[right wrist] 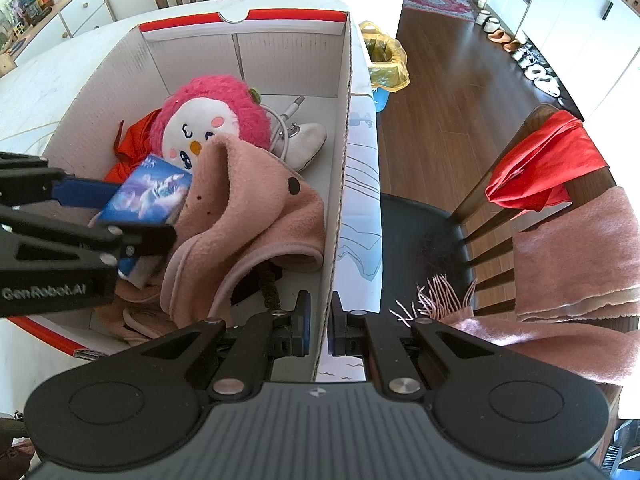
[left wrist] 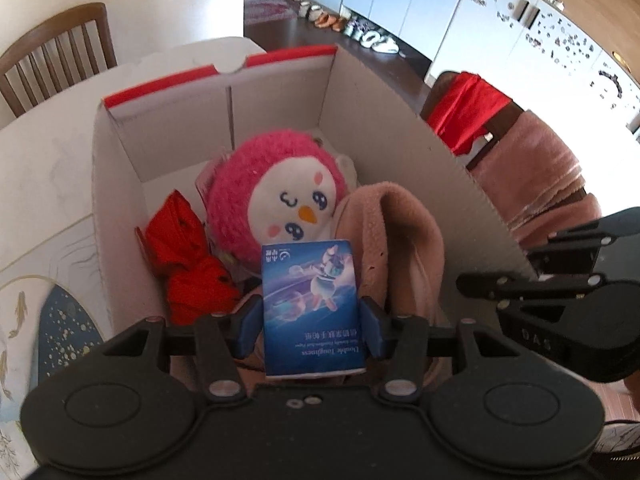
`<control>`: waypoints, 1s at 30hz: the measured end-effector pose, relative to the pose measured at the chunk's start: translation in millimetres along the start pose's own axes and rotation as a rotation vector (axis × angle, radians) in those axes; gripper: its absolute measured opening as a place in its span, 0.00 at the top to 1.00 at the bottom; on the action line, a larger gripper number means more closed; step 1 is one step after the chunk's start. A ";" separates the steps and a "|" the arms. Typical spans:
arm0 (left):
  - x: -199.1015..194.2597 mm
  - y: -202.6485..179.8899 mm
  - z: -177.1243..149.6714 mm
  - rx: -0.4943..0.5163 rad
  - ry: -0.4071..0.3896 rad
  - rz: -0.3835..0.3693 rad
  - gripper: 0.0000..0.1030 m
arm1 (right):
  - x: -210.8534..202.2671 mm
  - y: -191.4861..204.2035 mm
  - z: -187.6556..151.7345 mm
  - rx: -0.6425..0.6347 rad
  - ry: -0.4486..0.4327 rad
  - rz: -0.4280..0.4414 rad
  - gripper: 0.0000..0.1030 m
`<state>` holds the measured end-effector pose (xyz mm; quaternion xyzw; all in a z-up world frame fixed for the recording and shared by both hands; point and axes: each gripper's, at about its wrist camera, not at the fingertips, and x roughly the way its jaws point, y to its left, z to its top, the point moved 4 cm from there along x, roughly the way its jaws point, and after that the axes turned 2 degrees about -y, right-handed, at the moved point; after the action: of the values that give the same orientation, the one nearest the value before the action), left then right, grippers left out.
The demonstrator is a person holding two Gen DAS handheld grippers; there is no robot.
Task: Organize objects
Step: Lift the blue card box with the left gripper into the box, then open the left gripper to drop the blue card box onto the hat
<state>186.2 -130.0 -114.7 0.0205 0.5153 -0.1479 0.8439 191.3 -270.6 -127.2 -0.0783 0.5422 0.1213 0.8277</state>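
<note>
So the left gripper (left wrist: 313, 320) has its jaws clenched on a blue tissue pack (left wrist: 312, 306), held just above the stuff in the cardboard box (right wrist: 256, 46) that sits on the bench (left wrist: 44, 184). The box already has a pink plush toy (left wrist: 276, 196), a pink fleece cloth (right wrist: 256, 204) and something red (left wrist: 188, 264) in it. The right gripper (right wrist: 319, 324) is pinching the box's near right wall, looks like it's steadying it. My guess: this is the drop-off step. Next move is lowering the pack near the box's front edge and letting go.
</note>
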 end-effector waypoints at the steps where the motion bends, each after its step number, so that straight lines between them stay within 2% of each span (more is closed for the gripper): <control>1: 1.6 -0.4 -0.9 0.005 0.010 -0.005 0.51 | 0.0 0.2 0.0 0.000 0.000 0.000 0.93; 7: 10.1 -0.1 -5.7 0.005 0.051 -0.002 0.50 | 0.1 0.5 -0.3 -0.001 -0.002 0.005 0.93; 10: 9.3 0.6 -8.4 -0.008 0.054 0.010 0.42 | -1.9 -0.6 -0.7 -0.006 -0.006 0.010 0.93; 11: 7.1 0.0 -9.7 -0.011 0.048 0.010 0.35 | -3.0 -1.1 -1.0 -0.007 -0.009 0.011 0.92; 14: -0.1 -2.2 -10.7 -0.013 0.024 0.009 0.30 | -5.1 -3.4 -1.7 -0.014 -0.015 0.017 0.93; 30: -51.4 -9.0 -5.1 -0.074 -0.131 0.114 0.16 | -39.9 -13.6 -0.2 -0.074 -0.105 0.073 0.93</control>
<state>157.5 -125.9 -71.0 0.0089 0.4623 -0.0816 0.8829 179.7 -288.3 -90.7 -0.0826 0.4957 0.1751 0.8466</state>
